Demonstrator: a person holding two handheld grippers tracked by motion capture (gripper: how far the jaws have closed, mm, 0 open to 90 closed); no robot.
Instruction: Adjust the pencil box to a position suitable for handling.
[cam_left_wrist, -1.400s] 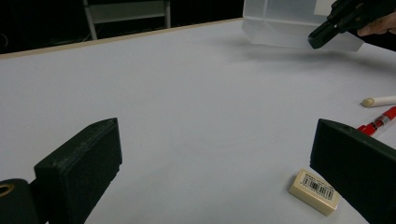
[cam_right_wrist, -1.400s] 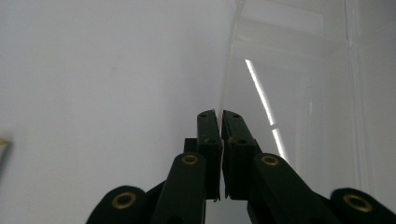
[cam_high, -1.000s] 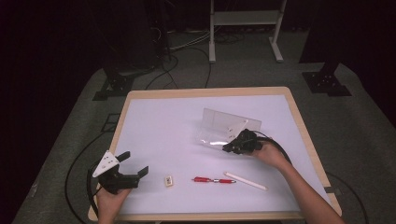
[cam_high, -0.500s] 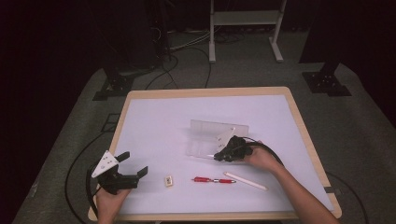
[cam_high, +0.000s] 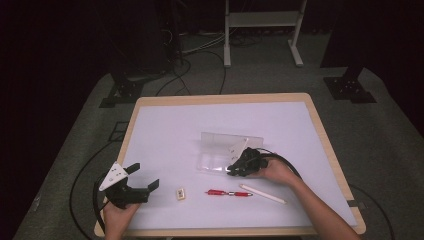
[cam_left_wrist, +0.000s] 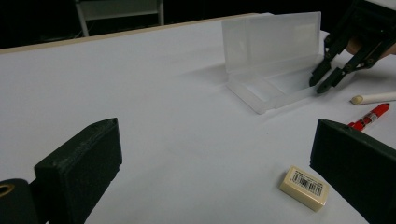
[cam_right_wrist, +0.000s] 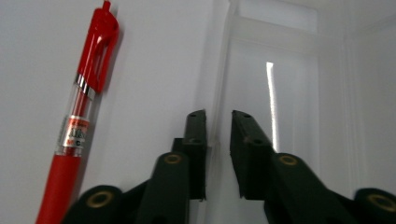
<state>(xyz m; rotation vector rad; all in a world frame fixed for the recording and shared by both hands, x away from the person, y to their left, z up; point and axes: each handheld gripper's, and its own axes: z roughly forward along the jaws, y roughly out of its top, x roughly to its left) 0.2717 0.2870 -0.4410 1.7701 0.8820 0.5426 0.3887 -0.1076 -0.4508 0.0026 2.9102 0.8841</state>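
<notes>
On the white table (cam_high: 165, 130), the right gripper's (cam_high: 235, 170) jaws, just loosened, straddle the case's (cam_high: 220, 161) wall; at eight o'clock, the left gripper (cam_high: 142, 176) gapes empty.

One clear plastic case (cam_high: 225, 152), one red pen (cam_high: 230, 193), one white stick (cam_high: 262, 194) and one eraser (cam_high: 181, 193) lie on the one surface (cam_high: 165, 125), with two claws, the left (cam_high: 142, 176) and the right (cam_high: 233, 170).

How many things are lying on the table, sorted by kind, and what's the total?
Clear plastic case, lid open: 1
Red pen: 1
White stick: 1
Eraser: 1
Total: 4
</notes>
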